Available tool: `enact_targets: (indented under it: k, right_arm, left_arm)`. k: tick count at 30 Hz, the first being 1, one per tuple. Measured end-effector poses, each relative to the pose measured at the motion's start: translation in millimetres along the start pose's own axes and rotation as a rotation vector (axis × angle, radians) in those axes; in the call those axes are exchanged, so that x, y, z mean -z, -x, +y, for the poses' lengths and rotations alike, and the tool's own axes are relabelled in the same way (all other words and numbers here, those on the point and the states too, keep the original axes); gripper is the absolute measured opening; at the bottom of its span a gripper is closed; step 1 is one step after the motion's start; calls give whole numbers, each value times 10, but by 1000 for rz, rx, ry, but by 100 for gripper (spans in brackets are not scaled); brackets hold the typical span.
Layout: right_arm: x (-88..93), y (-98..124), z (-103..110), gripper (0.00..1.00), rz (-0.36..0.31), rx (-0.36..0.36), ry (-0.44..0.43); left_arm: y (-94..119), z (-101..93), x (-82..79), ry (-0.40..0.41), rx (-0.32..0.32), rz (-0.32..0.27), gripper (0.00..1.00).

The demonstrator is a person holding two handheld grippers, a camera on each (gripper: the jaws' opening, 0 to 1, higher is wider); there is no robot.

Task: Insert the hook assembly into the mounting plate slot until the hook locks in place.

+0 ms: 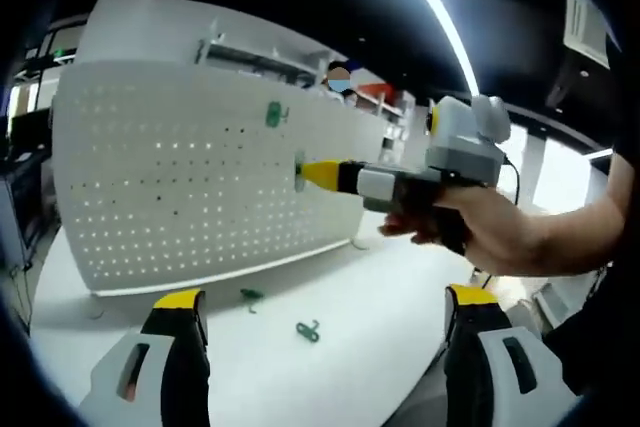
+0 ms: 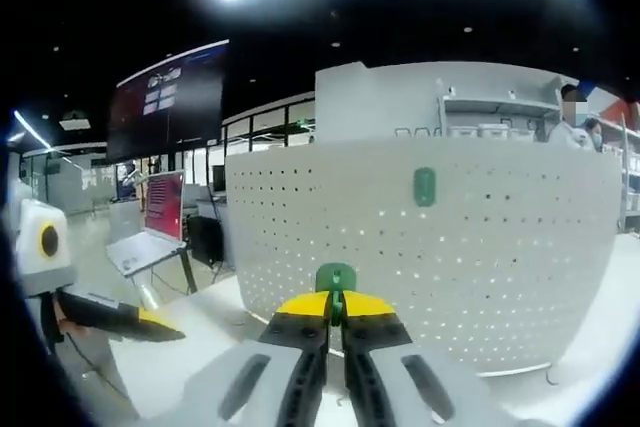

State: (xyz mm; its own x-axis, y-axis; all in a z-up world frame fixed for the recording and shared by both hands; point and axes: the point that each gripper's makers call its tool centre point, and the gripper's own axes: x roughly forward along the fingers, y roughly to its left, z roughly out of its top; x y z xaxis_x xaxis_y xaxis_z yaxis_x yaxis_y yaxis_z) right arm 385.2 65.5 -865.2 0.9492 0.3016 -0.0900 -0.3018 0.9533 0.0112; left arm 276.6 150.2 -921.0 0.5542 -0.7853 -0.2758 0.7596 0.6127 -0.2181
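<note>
Hook assembly [image 2: 335,279] is pinched in right gripper [image 2: 337,309], jaws closed on it, its green head against the white pegboard mounting plate [image 2: 430,247], below a second green hook [image 2: 425,186] already on the plate. Left gripper view: right gripper reaches the plate level, long axis straight into the face. Left gripper [image 1: 325,307] jaws wide apart, holding nothing, near plate's lower edge. Two loose green hooks [image 1: 308,330] lie on white table [image 1: 380,287] in front of plate.

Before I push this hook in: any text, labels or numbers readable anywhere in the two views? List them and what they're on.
None can be read.
Large dark wall screen: rows of pale text, too small and blurred.
Red laptop screen: marks too blurred.
White pegboard, green hook in the right gripper, mounted green hook: no lettering visible.
</note>
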Motion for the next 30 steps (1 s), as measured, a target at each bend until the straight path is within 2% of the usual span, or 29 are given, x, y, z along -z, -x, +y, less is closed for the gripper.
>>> enact_targets:
  k: [4,6,16,27,30]
  right_arm:
    - [-82,-101,-156,0,-19,31,20]
    - [-101,-177,-235,0,-12,33,-13]
    - [-268,-375,-595,0,-60,129,19]
    - [-431,-500,-965,0,-110,238,44]
    - [-506,-504,-1042,0,-141,278,33]
  left_arm:
    - [-8,-8,8,-8,1,0,100]
    - [-8,-13,6,-6,4,-3,100]
    - [-15,43,9,-8,-6,-5,100]
    - [-1,69,26,-24,-7,6,100]
    - [2,104,28,-20,-12,6,100]
